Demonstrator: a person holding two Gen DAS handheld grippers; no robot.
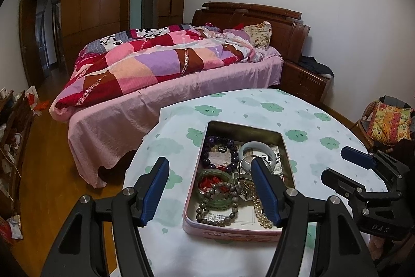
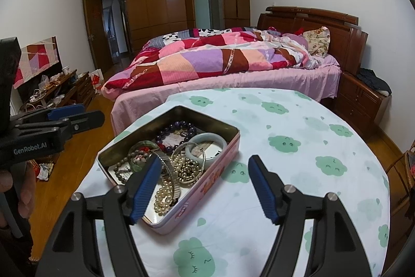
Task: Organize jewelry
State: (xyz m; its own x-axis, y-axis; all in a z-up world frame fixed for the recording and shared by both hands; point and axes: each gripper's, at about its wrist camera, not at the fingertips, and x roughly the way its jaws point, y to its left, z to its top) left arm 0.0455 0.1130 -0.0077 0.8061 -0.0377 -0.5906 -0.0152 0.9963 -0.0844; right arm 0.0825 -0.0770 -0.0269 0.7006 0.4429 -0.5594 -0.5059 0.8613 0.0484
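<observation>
A pink tin box (image 1: 223, 231) stands open on the round table, also in the right wrist view (image 2: 207, 188). It holds a purple bead bracelet (image 1: 234, 149), a pale jade bangle (image 1: 246, 148), a green bangle (image 1: 207, 200), a grey bead bracelet (image 1: 215, 221), a pearl strand (image 2: 163, 199) and a gold bead cluster (image 2: 186, 169). My left gripper (image 1: 208, 169) is open above the tin's near end. My right gripper (image 2: 205, 168) is open over the tin's right wall; it shows at the right of the left wrist view (image 1: 337, 162).
The table (image 2: 298, 136) has a white cloth with green cloud prints. A bed (image 1: 155, 69) with a patchwork quilt stands behind it. A wooden nightstand (image 2: 360, 95) is at the right, a wicker chair (image 1: 384, 121) beside the table, a cluttered low cabinet (image 2: 62, 87) at the left.
</observation>
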